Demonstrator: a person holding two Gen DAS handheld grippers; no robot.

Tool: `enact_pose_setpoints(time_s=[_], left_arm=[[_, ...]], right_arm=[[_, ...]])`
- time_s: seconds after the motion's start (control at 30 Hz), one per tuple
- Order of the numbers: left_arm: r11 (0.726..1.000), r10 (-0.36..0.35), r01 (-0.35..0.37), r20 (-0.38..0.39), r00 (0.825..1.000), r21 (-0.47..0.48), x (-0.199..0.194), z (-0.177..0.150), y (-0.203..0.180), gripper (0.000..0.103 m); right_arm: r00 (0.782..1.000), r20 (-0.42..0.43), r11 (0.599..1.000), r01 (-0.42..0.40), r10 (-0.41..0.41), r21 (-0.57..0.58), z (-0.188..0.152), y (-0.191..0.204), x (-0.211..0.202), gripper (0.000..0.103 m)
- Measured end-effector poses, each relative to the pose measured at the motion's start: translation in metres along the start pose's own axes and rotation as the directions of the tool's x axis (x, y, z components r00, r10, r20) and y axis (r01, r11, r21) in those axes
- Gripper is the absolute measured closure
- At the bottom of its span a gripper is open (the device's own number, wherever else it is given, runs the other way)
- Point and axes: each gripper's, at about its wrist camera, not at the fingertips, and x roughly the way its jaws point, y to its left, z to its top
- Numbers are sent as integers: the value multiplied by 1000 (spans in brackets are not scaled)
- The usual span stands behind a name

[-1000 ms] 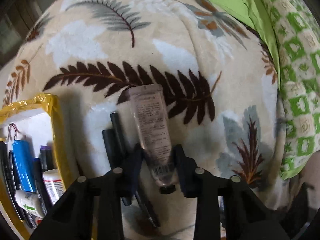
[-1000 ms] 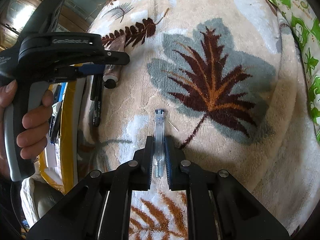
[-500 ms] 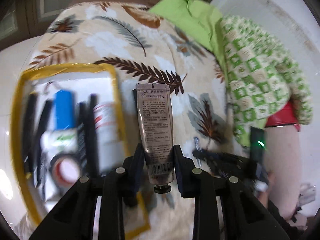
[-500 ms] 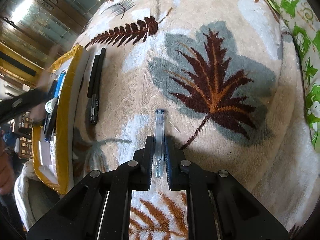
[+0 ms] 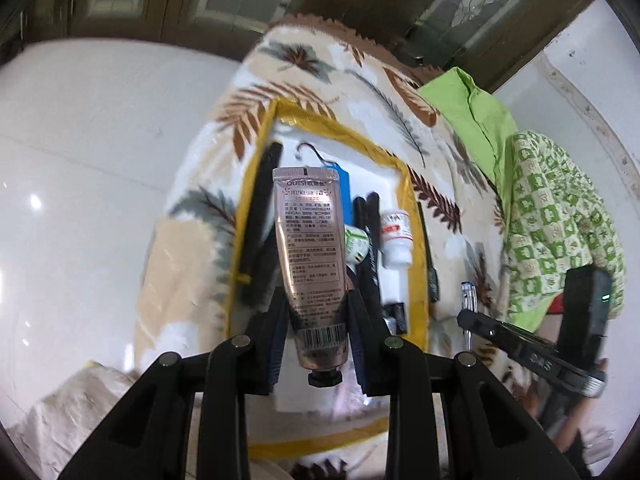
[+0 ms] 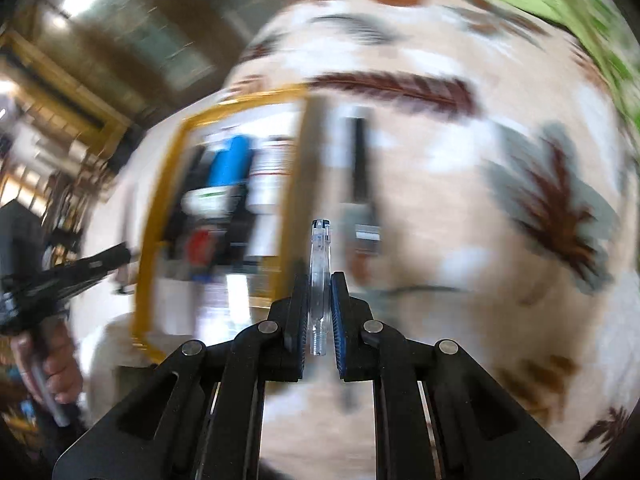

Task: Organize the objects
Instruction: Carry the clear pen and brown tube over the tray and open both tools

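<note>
My left gripper is shut on a pinkish-silver cream tube, cap toward me, held above a white tray with a yellow taped rim. In the tray lie black pens, a blue tube, a small white bottle and a green-white tube. My right gripper is shut on a clear pen barrel, lifted off the blanket; this view is blurred. The tray also shows in the right wrist view, left of the pen. The right gripper also shows in the left wrist view.
A leaf-patterned beige blanket covers the surface. A black pen lies on it just right of the tray. Green clothes are piled at the right. White floor lies to the left.
My left gripper has lifted the cream tube off the blanket and carried it over the tray. My right gripper has lifted the clear pen and swung left toward the tray.
</note>
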Motion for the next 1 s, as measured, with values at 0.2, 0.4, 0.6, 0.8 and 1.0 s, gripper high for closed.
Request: enact_pose_setpoints(time_s=[0.2, 0.4, 0.6, 0.8, 1.0], left_arm=[[1000, -1, 1, -21, 1000, -22, 4, -1, 12, 75], [1000, 5, -6, -31, 1000, -23, 15, 3, 20, 75], [1000, 18, -18, -66, 998, 11, 28, 1, 16, 75], [999, 6, -3, -89, 996, 42, 37, 1, 9, 75], [999, -1, 8, -124, 992, 53, 52, 4, 5, 75]], right_arm=[[998, -60, 999, 10, -13, -49, -1, 41, 32, 92], [997, -62, 999, 44, -45, -27, 10, 40, 52, 92], [996, -73, 999, 47, -48, -16, 15, 38, 65, 92], [996, -74, 998, 53, -54, -21, 15, 38, 69, 92], [996, -72, 998, 58, -60, -34, 15, 40, 71, 92]])
